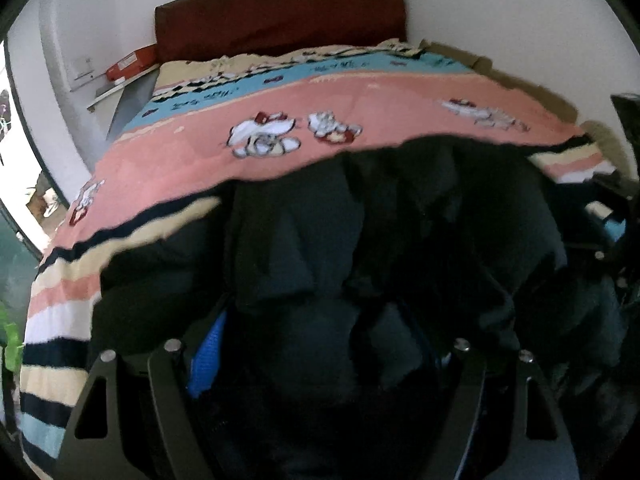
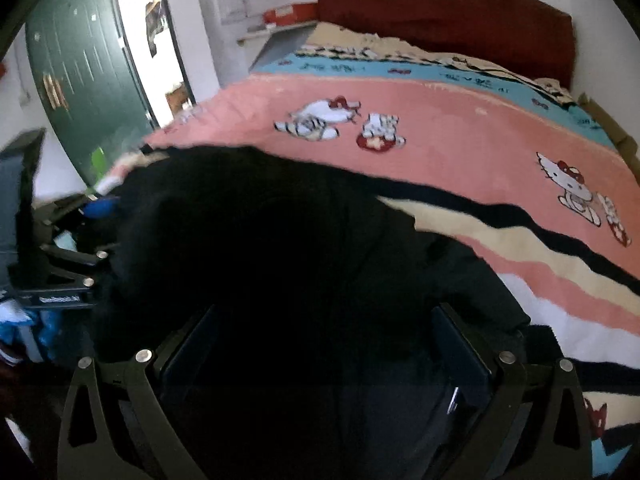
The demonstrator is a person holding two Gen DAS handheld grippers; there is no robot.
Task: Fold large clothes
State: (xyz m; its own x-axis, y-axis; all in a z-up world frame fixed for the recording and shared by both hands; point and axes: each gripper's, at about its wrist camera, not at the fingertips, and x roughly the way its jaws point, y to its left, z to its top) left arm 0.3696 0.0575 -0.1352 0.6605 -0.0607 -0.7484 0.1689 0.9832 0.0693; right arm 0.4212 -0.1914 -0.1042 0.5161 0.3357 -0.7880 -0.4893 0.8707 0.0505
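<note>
Item: dark garment (image 1: 360,240), heaped at the near edge of the bed, bunched in soft, thick folds, navy to black, matte. It fills the lower half of both views and hides most of what lies in front of me.

My left claw (image 1: 320,360): fabric is bunched between the fingers, a blue pad (image 1: 208,360) showing on the left one; I cannot tell whether the fingers are pressed shut on it.

My right claw (image 2: 324,344): fingers stand apart with the same dark cloth lying between and over them; a firm grip cannot be confirmed.

Surroundings:
- Blanket (image 2: 460,132), fuzzy, pink middle band with white cartoon cats, a blue band beyond, cream, black and white stripes near me. The garment rests on it.
- Headboard (image 1: 280,12), dark red, flat, against a white wall.
- Red box (image 1: 130,65) on a pale shelf left of the headboard.
- Green door (image 2: 84,80), panelled, left of the bed, a bright opening beside it.
- My left claw's frame (image 2: 68,276), black metal, seen from the right view, touching the garment's left edge.
</note>
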